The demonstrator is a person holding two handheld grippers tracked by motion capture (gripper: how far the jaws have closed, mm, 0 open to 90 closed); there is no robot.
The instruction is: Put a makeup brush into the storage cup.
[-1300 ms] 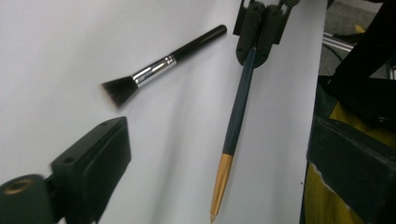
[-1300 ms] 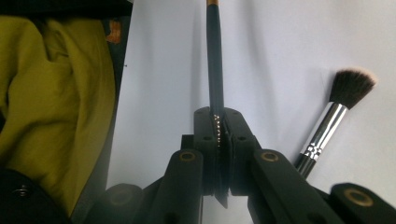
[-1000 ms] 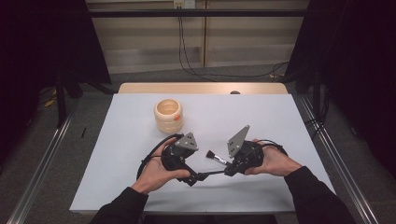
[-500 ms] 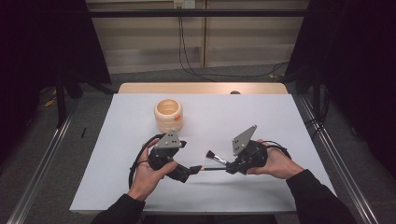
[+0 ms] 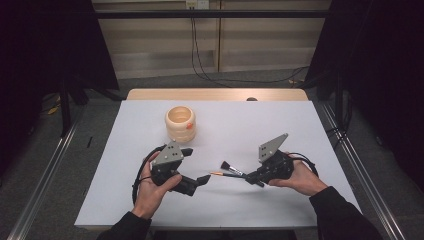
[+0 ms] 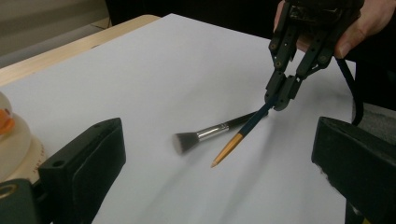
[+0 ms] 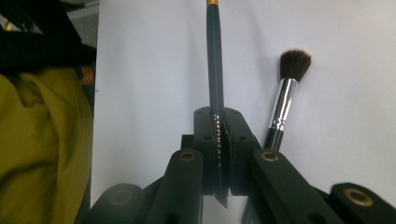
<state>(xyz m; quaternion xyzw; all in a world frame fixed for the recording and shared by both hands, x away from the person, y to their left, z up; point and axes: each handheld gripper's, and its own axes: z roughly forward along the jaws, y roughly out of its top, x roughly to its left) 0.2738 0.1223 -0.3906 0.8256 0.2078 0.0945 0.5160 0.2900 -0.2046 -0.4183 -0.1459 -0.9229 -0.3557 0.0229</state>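
Right gripper [image 5: 254, 178], at the near right of the white table [image 5: 300, 130], has its jaws pressed together on a slim dark-handled brush [image 6: 243, 130]; the right gripper view shows the handle [image 7: 215, 65] clamped between the pads and running straight out ahead. The orange end of that brush points left toward the left gripper [image 5: 200, 180], lifted off the sheet as far as I can judge. A second brush, a fluffy makeup brush [image 6: 205, 135] with a silver ferrule, lies flat on the table just beside the held one, bristles to the left; it crosses under or close behind it. Left gripper's jaws stand spread wide with nothing between them, aimed at the brushes from the near left. A ridged cream-coloured cup [image 5: 180, 123] with something orange inside stands farther off, left of centre. Step in hand looks like a pick-up of the slim brush, possibly for stowing in the cup. Next move calls for carrying it clear of the makeup brush without dragging that one along.
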